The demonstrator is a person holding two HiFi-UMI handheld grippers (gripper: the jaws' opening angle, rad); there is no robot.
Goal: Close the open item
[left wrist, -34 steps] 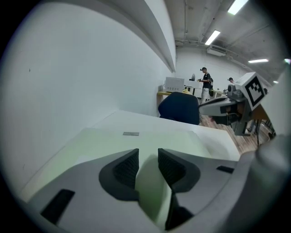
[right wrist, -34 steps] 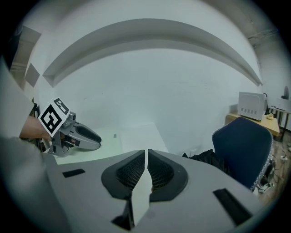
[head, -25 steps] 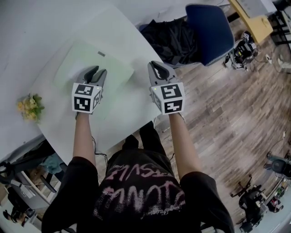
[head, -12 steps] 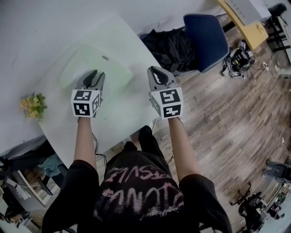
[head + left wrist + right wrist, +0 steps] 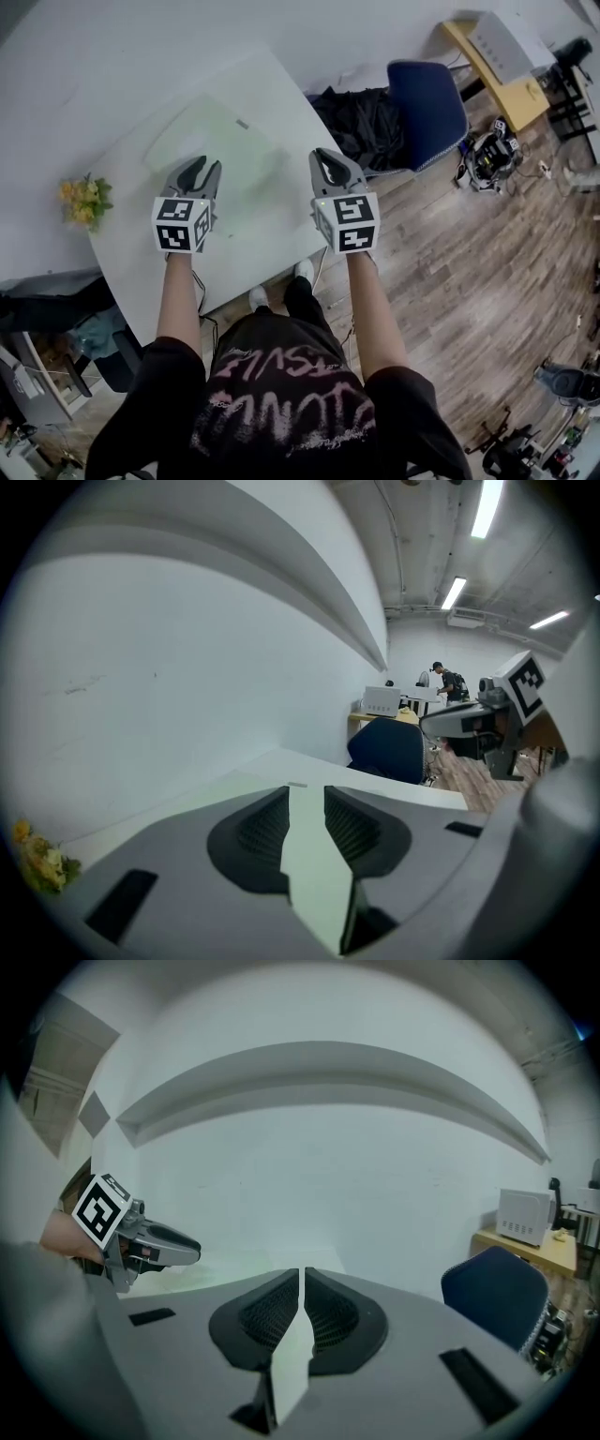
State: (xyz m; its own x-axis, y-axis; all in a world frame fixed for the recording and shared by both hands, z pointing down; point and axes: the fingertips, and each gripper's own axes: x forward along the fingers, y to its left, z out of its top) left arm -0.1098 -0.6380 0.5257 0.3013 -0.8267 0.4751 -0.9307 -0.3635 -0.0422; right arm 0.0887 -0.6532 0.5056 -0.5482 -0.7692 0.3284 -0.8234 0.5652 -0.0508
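Observation:
A pale green flat item point(image 5: 220, 141) with a small grey tab lies on the white table point(image 5: 131, 272), looking flat in the head view. My left gripper point(image 5: 202, 169) hovers at its near edge. Its jaws stand a little apart and are closing, with nothing between them; the green surface shows through the gap in the left gripper view point(image 5: 307, 789). My right gripper point(image 5: 326, 159) is held over the table's right part, beside the green item, and its jaws meet at the tips on nothing point(image 5: 300, 1274).
A small bunch of yellow flowers point(image 5: 84, 202) sits at the table's left edge. A blue chair point(image 5: 427, 98) draped with black clothing point(image 5: 361, 122) stands just past the table's right corner. Wooden floor with equipment lies to the right.
Both grippers have drawn back toward the person; the left one was over the green item and is now at its near edge. The head view has shifted.

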